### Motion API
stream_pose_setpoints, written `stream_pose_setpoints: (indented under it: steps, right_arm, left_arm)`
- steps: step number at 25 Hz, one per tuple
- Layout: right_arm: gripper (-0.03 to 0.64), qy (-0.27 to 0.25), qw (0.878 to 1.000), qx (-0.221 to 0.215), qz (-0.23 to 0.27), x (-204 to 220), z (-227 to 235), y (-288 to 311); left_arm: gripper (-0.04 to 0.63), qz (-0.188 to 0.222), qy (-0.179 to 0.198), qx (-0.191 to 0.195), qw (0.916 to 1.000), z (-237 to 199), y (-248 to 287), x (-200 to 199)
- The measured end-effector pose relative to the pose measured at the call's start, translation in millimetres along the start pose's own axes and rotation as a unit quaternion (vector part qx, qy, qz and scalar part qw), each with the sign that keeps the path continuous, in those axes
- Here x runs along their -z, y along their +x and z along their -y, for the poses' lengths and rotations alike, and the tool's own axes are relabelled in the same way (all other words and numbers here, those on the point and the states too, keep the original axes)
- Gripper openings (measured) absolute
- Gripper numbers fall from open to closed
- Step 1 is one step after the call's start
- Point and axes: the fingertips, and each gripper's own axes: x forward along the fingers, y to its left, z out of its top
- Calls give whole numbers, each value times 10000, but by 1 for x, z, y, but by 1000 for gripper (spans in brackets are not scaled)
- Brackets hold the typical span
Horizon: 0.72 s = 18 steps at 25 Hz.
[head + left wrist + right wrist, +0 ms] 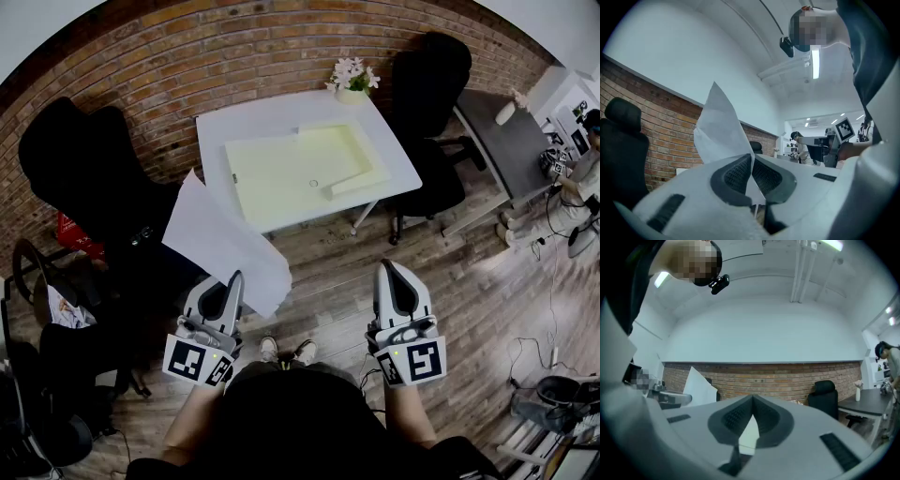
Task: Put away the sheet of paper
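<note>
A white sheet of paper point(223, 236) slants up and away from my left gripper point(234, 279), which is shut on its lower corner. In the left gripper view the sheet point(719, 126) rises out of the closed pads and stands tall in front of the brick wall. My right gripper point(387, 268) hangs level beside it at the right, shut with nothing between its pads; its tips point(752, 399) meet. The right gripper view also catches the sheet point(699, 384) off to the left. Beyond both grippers a pale yellow open folder point(300, 169) lies on the white table point(225, 127).
A small pot of white flowers point(353, 81) stands at the table's far corner. Black office chairs point(84, 159) point(433, 80) flank the table against the brick wall. A grey desk point(511, 141) with a seated person point(586, 183) is at the right. Wooden floor lies between me and the table.
</note>
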Motion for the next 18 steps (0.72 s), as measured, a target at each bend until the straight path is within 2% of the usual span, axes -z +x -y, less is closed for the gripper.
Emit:
stream_pose_setpoints:
  steps: [3, 8, 11, 15, 18]
  right_arm:
    - [12, -86, 9999, 10, -148, 8, 6, -4]
    - [12, 114, 9998, 16, -135, 13, 23, -10]
    - [12, 231, 9994, -225, -83, 15, 26, -9]
    - [12, 141, 9988, -337, -337, 33, 34, -12]
    - [12, 160, 9983, -504, -263, 32, 29, -8]
  left_arm:
    - [25, -12, 1, -26, 10000, 4, 2, 2]
    - [25, -31, -25, -82, 10000, 12, 10, 3]
    - [25, -36, -4, -153, 9999, 16, 12, 3]
    - [25, -36, -13, -255, 9997, 19, 15, 5]
    - [25, -84, -28, -241, 9997, 16, 21, 10]
